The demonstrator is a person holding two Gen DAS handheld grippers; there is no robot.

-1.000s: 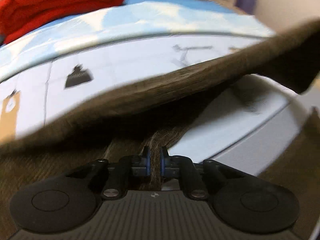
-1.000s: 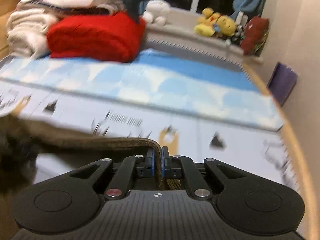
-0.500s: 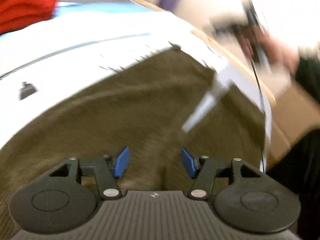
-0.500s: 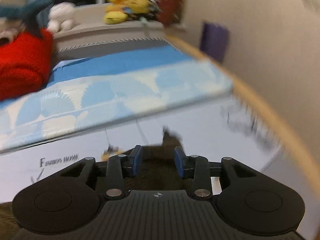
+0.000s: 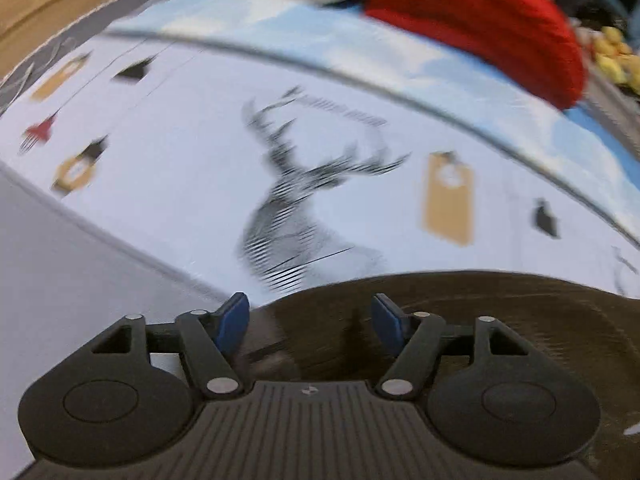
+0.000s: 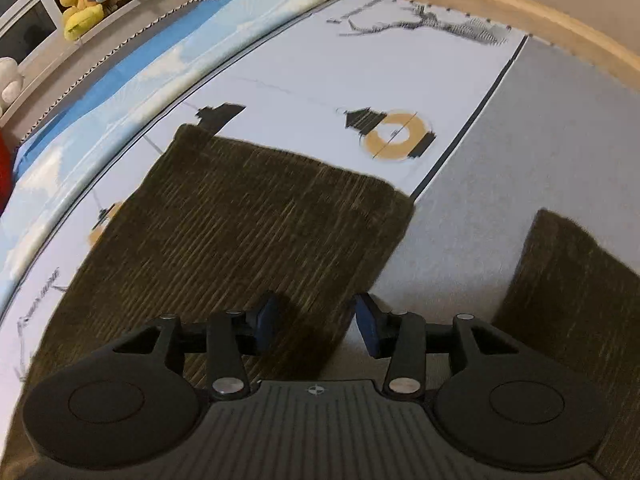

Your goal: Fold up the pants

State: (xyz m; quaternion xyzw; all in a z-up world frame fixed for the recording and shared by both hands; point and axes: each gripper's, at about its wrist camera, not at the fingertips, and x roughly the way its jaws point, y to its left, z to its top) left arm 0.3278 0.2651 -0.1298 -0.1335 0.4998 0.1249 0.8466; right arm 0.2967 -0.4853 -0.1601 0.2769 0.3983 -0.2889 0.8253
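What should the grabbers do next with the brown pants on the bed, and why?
Probably reach for a leg end to fold it over. Both the left gripper and right gripper are opening, with nothing pinched, and the brown pants lie flat on the bed sheet with their two legs spread apart.

Dark olive ribbed pants (image 6: 256, 216), stag-printed white sheet (image 5: 304, 184), red blanket (image 5: 480, 12)

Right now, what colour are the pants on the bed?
Dark olive-brown with fine ribbed stripes. The pants show best in the right wrist view.
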